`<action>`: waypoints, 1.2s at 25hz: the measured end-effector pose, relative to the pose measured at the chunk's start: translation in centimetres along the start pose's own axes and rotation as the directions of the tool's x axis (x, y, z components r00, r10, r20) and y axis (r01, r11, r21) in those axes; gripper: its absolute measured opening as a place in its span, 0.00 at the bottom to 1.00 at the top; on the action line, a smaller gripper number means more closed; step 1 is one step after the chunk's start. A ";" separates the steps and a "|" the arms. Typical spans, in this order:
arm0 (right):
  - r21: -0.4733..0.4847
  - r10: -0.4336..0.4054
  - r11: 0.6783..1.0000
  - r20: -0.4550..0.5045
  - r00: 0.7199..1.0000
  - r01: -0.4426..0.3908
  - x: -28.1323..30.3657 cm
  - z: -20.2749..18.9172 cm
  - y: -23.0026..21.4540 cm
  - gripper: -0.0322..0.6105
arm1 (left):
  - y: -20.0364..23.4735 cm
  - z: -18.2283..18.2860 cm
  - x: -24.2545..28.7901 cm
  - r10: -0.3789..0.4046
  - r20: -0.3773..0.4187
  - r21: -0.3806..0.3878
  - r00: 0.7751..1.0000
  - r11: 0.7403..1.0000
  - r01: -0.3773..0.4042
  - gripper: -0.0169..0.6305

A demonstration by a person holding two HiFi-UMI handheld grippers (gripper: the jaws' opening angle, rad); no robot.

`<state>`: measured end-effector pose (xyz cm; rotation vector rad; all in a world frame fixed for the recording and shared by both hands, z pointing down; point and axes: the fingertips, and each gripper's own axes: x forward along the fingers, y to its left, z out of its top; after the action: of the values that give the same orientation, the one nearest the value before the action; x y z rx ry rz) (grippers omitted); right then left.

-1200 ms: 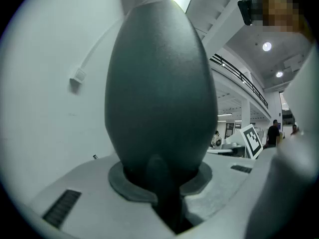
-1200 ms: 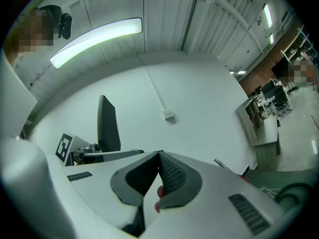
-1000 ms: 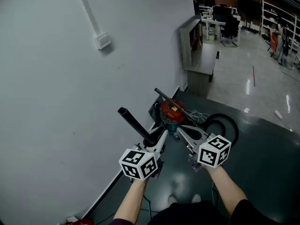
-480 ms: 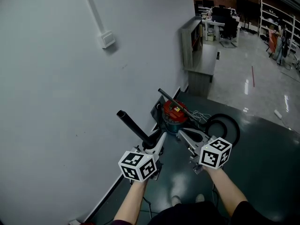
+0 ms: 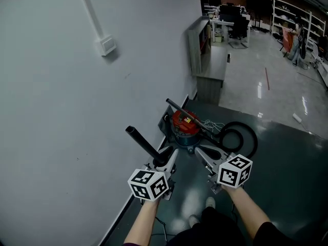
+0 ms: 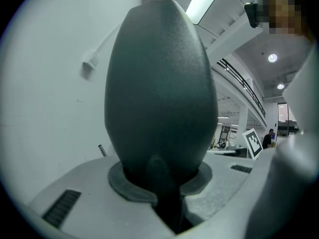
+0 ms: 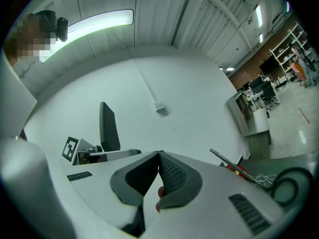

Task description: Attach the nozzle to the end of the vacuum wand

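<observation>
In the head view my left gripper [image 5: 165,161] is shut on a black tubular nozzle [image 5: 143,142] that slants up and left toward the wall. The nozzle [image 6: 159,98] fills the left gripper view, clamped at its base between the pads of the left gripper [image 6: 162,185]. My right gripper [image 5: 203,156] is shut with nothing in it; in its own view the right gripper [image 7: 158,174] has its pads together. Ahead on the floor stands a red vacuum [image 5: 183,123], and its thin dark wand [image 5: 187,115] leans across it. The wand [image 7: 233,167] is apart from both grippers.
A black hose [image 5: 251,139] lies coiled to the right of the vacuum. The white wall [image 5: 61,111] runs close along the left, with a small box [image 5: 107,45] on it. A grey cabinet [image 5: 201,50] stands beyond. The person's shoes [image 5: 199,211] are on the dark floor below.
Both grippers have sunk slightly and shifted a little in the view. The left one still holds the nozzle and the right one stays shut.
</observation>
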<state>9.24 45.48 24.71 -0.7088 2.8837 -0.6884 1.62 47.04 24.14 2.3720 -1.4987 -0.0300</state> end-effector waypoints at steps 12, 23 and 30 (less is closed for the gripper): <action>0.038 -0.003 0.999 -0.017 1.000 0.004 4.0 1.0 -6.7 0.08 | 4.2 0.2 6.6 0.006 -0.026 -0.015 1.000 1.000 -0.006 0.16; 0.079 0.024 0.997 -0.050 0.998 -0.020 8.6 3.3 -14.3 0.08 | 8.2 1.6 13.9 0.052 -0.048 -0.035 0.997 0.998 -0.054 0.16; 0.119 0.051 0.992 -0.060 0.997 -0.043 10.5 4.5 -18.8 0.08 | 10.1 1.9 18.1 0.094 -0.071 -0.039 0.993 0.995 -0.097 0.16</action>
<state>8.69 23.96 29.35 -0.6130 2.8763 -0.8817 0.44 26.62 28.16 2.2424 -1.5611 0.0420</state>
